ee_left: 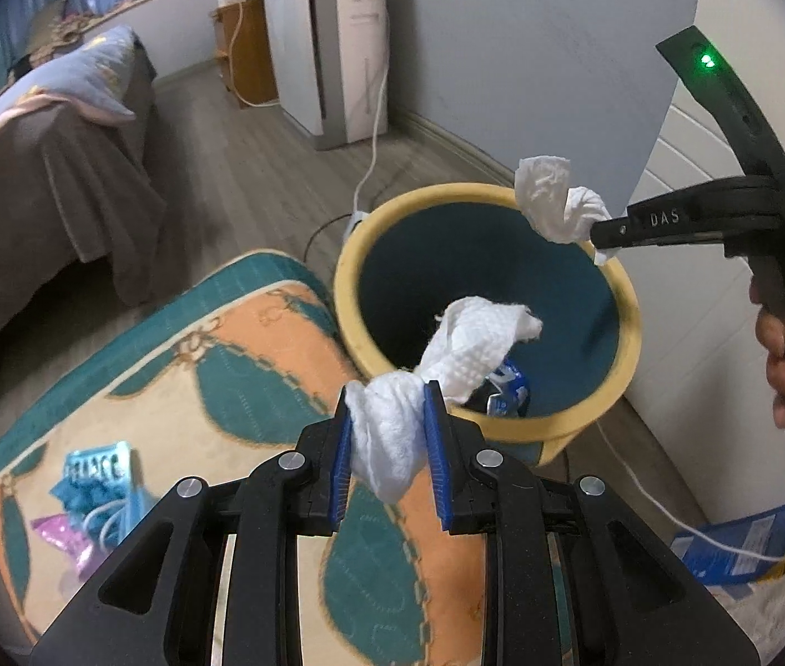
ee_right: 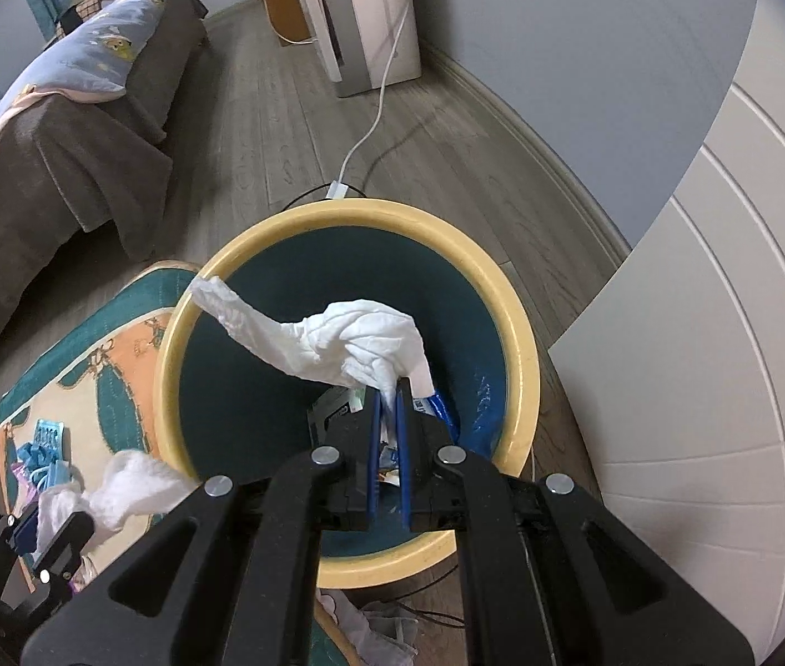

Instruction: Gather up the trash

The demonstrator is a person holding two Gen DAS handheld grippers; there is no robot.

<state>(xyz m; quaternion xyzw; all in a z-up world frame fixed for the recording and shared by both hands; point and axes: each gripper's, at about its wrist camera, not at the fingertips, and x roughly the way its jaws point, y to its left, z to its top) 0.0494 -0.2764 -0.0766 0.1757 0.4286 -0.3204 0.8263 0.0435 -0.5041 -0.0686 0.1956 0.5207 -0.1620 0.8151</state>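
Observation:
A round bin (ee_left: 348,277) (ee_right: 520,333) with a yellow rim and dark teal inside stands on the wood floor, with blue wrappers (ee_left: 506,388) in its bottom. My left gripper (ee_left: 390,416) is shut on a crumpled white tissue (ee_left: 464,344), just short of the bin's near rim. That tissue (ee_right: 131,488) and the left gripper (ee_right: 51,527) show at the lower left of the right wrist view. My right gripper (ee_right: 390,388) is shut on a second white tissue (ee_right: 348,344) above the bin's opening. In the left wrist view the right gripper (ee_left: 598,238) holds that tissue (ee_left: 553,200) over the far rim.
A patterned rug (ee_left: 170,388) beside the bin carries blue and purple wrappers (ee_left: 95,488). A brown sofa (ee_left: 31,194) stands left, a white appliance (ee_left: 331,50) by the far wall with its cable (ee_right: 376,122) on the floor. White cabinet panels (ee_right: 725,388) stand close on the right.

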